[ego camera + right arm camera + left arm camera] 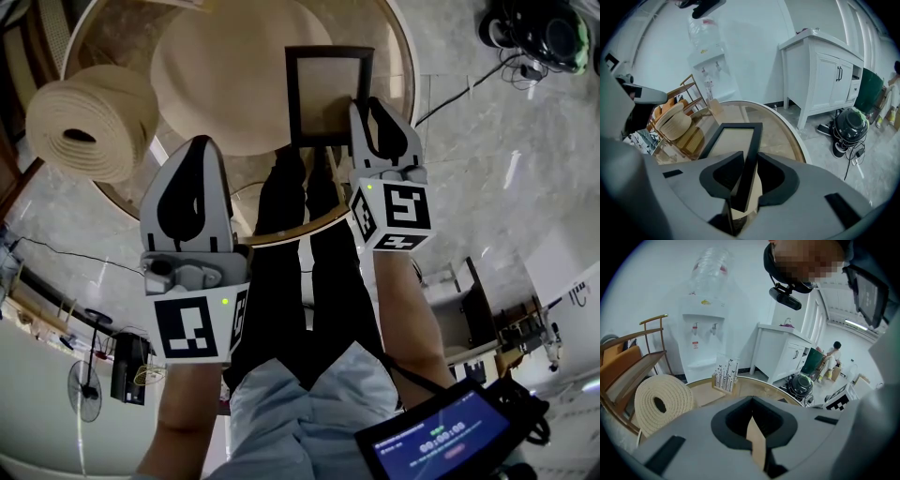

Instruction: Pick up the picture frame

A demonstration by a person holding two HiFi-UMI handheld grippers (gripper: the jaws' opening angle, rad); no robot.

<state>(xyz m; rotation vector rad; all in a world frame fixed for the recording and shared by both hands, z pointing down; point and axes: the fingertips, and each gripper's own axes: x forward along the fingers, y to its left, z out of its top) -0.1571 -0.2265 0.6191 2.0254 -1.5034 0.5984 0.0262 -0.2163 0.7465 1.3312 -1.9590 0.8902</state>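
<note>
The right gripper (pixel 372 105) pinches the right-hand rail of the picture frame (pixel 292 98) between its pads. The frame lies on the round table (pixel 309 225), near the table's front rim. The left gripper (pixel 192 145) hangs above the table's left rim, jaws pressed together, holding nothing.
</note>
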